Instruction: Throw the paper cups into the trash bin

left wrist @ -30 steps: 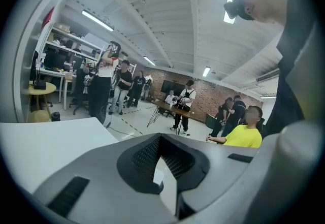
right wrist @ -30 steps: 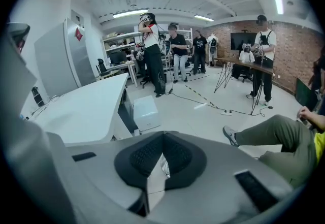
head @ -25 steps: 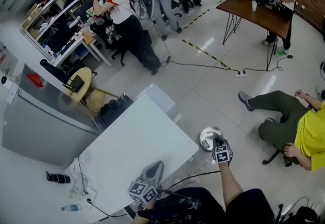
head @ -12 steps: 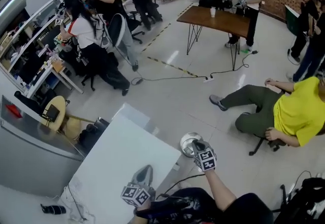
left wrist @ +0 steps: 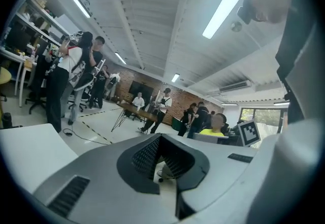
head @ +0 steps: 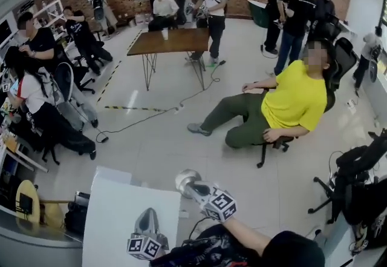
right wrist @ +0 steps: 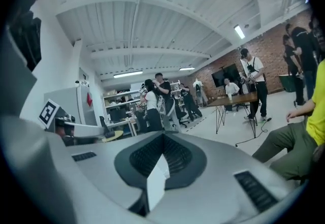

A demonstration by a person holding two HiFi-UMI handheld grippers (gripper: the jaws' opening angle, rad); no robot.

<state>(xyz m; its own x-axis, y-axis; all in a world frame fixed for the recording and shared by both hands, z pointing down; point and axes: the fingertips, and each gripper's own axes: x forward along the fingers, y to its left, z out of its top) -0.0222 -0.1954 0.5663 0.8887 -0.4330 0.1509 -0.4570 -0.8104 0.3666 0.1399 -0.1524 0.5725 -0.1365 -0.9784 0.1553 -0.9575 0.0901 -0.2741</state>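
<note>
In the head view both grippers are held up in front of me, near the corner of a white table [head: 121, 211]. My left gripper [head: 147, 216] hangs over the table's near right part, jaws together and nothing in them. My right gripper [head: 185, 178] points out past the table's right edge, also shut and empty. The left gripper view [left wrist: 161, 136] and the right gripper view [right wrist: 163, 135] each show the pads meeting, aimed level across the room. The only paper cup [head: 164, 34] I see stands far off on a brown table [head: 175, 42]. No trash bin shows.
A person in a yellow shirt [head: 293, 99] sits in a chair ahead right, legs stretched across the floor. A cable [head: 151, 115] runs over the tiles. Several people stand around the brown table and at the left desks. A black office chair [head: 357, 169] stands at the right.
The head view has swung right, from the left desks toward the seated person and brick wall. Both grippers stayed shut near the table corner; the right one now sits further left in the picture.
</note>
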